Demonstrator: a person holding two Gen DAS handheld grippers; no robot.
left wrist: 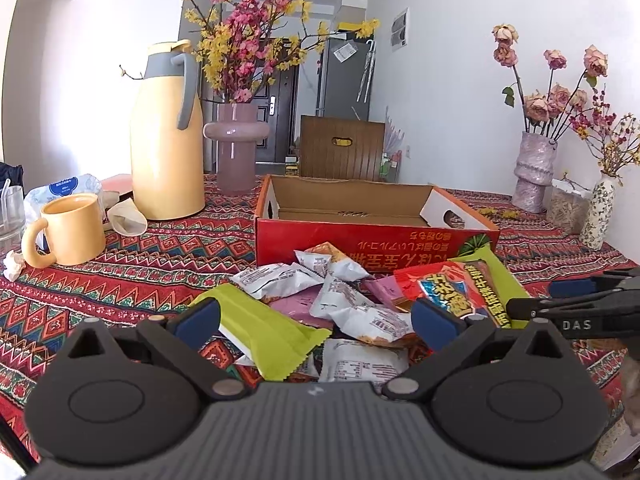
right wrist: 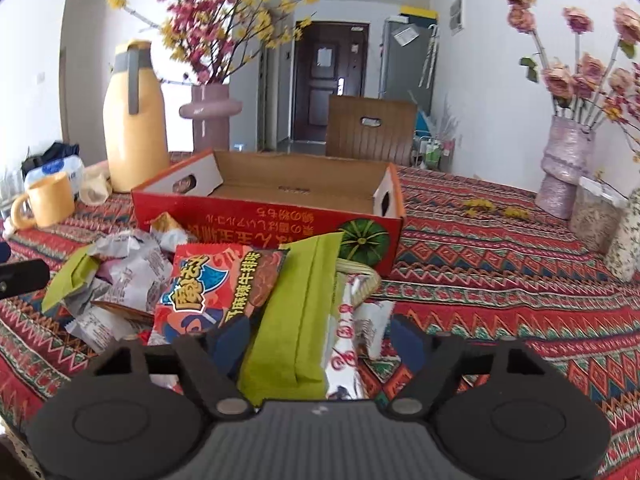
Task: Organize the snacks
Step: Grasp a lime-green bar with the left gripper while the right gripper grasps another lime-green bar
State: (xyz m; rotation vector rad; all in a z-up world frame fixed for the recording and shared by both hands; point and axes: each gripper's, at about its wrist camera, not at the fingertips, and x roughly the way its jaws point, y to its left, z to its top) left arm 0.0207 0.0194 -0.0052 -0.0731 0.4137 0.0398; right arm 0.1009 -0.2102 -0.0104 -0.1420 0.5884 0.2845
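The green snack packet (right wrist: 292, 312) lies between the half-spread right gripper (right wrist: 320, 340), its long axis pointing toward the empty red box (right wrist: 256, 216) on the desk (right wrist: 500, 280). The left gripper (left wrist: 316, 316) is spread wide over the snack pile (left wrist: 340, 304).

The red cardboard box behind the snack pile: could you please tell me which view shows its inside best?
The right wrist view: it looks over the red cardboard box wall onto its bare, empty floor. The left wrist view shows the same box lower, mostly its front wall with a strip of floor.
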